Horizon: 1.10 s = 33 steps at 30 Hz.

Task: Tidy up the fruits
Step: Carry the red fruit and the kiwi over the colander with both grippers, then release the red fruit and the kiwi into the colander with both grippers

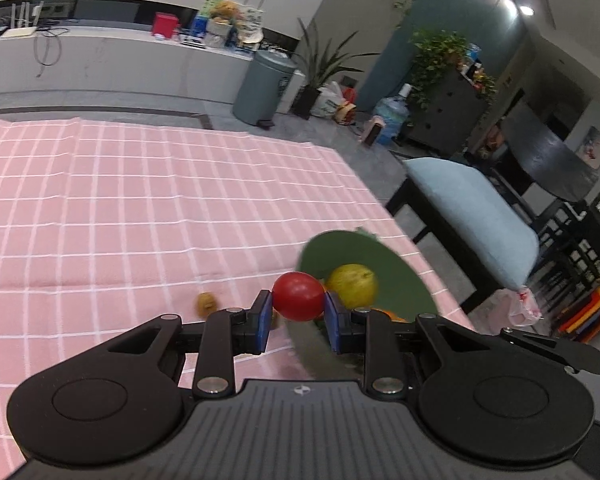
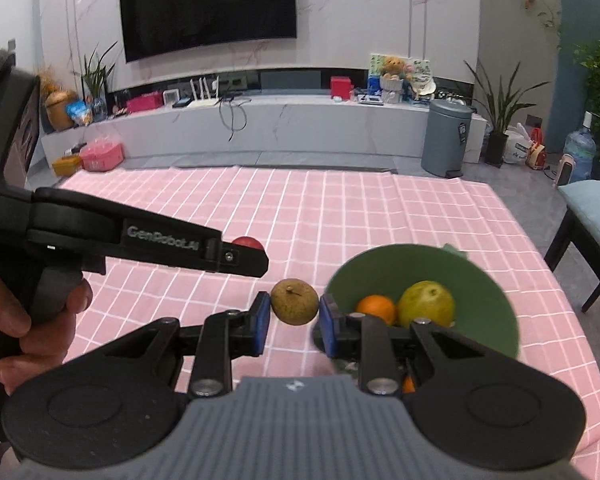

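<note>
My left gripper (image 1: 298, 312) is shut on a red apple (image 1: 298, 297) and holds it above the pink tablecloth, at the near rim of the green bowl (image 1: 352, 252). The bowl holds a yellow-green fruit (image 1: 354, 285) and an orange (image 1: 388, 314). In the right wrist view my right gripper (image 2: 294, 314) is shut on a brown pear-like fruit (image 2: 294, 301), just left of the green bowl (image 2: 492, 312), which holds an orange (image 2: 376, 309) and a yellow-green fruit (image 2: 426, 304). The left gripper (image 2: 236, 258) with the red apple (image 2: 247, 242) shows there at the left.
A small brown fruit (image 1: 207, 304) lies on the pink checked tablecloth (image 1: 140, 200) left of my left gripper. A chair with a pale blue cushion (image 1: 472, 216) stands at the table's right edge. A grey bin (image 2: 446, 138) and a TV counter (image 2: 260, 120) are beyond the table.
</note>
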### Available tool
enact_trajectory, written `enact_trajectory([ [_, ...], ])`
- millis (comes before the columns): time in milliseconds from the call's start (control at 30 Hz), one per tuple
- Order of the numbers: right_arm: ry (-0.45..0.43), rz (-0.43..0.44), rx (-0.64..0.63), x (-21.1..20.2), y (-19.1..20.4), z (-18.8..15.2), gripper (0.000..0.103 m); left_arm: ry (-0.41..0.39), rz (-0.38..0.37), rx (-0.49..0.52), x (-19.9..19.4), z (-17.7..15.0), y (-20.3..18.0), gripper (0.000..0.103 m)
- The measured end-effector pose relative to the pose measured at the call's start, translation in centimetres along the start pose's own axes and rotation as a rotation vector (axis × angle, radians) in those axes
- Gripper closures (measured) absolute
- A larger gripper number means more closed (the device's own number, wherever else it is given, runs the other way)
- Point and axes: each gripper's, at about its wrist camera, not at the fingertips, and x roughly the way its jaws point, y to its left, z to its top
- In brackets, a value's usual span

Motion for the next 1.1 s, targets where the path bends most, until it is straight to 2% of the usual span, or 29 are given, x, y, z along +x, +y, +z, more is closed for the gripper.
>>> enact_trajectory([
  [167,-0.011,-0.051,0.029,-1.4,-3.1,0.1,0.081,0.015,-0.029,0.043,1.2,0.6,-2.0,0.072],
  [367,0.034,-0.099,0.077,-1.0,-7.3,-0.5,0.081,0.07,-0.035,0.092,3.8,1.6,-4.1,0.072],
  [533,0.081,-0.096,0.114,1.0,-9.6,-0.7,0.081,0.161,-0.012,0.111,6.8,2.4,-4.7,0.072],
  [700,0.127,-0.123,0.096,3.9,-10.8,-0.8,0.081,0.248,0.019,0.122,10.1,2.1,-4.9,0.072],
  [933,0.178,-0.176,0.065,7.1,-12.7,-1.0,0.081,0.317,0.038,0.131,12.8,1.8,-4.9,0.072],
  [1100,0.205,-0.18,0.054,8.5,-13.0,-1.3,0.081,0.352,0.062,0.159,13.7,1.4,-5.1,0.072],
])
